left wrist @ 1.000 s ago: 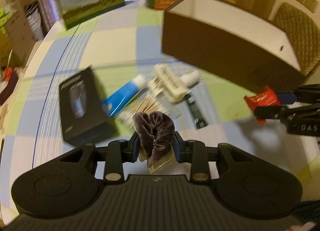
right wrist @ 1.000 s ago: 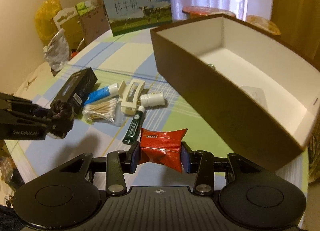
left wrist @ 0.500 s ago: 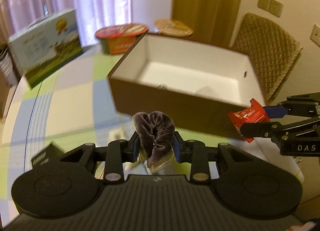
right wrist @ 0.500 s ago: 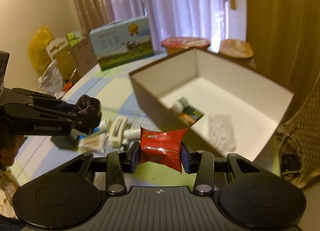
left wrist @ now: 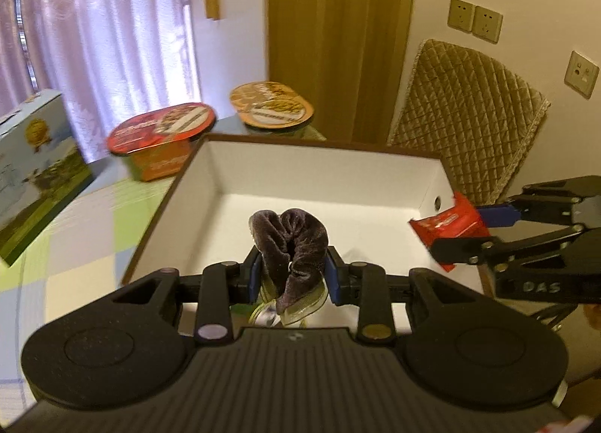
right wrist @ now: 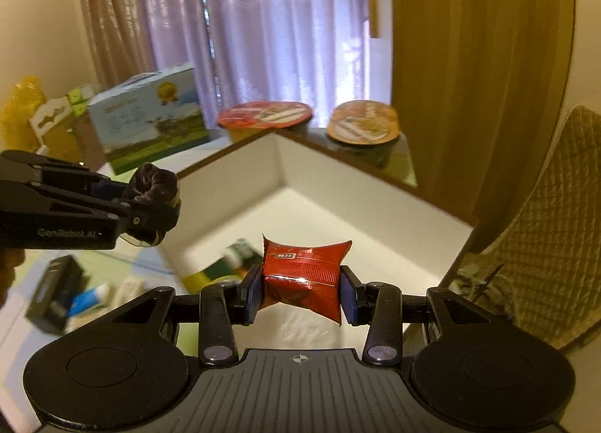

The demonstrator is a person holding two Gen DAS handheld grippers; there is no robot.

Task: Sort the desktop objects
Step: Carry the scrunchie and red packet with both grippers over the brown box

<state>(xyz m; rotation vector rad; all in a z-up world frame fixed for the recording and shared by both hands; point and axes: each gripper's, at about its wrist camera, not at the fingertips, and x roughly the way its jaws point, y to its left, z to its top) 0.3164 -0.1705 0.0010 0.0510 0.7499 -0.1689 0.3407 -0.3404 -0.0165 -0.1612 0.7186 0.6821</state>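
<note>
Lying outside the box (right wrist: 225,185), toothpaste tube (right wrist: 88,296): right wrist view only.

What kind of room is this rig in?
Probably a home dining or living room: a table with a checked cloth, sealed instant noodle bowls, a quilted chair cover, sheer curtains and wall sockets. Nothing suggests a lab.

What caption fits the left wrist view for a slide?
Left gripper holds a dark velvet scrunchie over the open white-lined box; right gripper brings a red packet.
</note>
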